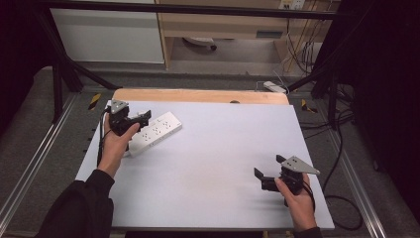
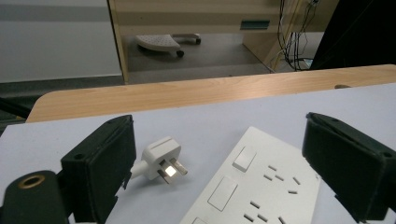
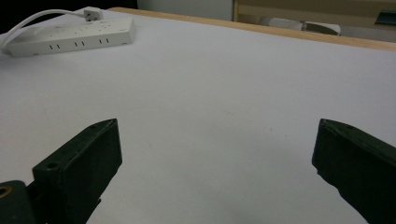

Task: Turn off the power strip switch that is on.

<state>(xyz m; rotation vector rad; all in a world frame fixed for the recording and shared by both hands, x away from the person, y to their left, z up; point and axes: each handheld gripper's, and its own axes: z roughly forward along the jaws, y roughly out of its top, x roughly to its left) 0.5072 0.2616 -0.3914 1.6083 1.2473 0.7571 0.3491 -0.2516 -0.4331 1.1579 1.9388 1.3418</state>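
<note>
One power strip between left claw jaws.

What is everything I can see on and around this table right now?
power strip: one, white, far left part of the table, lying flat under the left gripper
plug: one, white with metal pins, lying on the table beside the power strip, on a white cord
table: one, pale grey top with a wooden far edge
cables: several, black, on the floor to the right of the table
left gripper: one, black, jaws open, over the power strip
right gripper: one, black, jaws open, over bare table near right
hands: two, one on each gripper, dark sleeves
</note>
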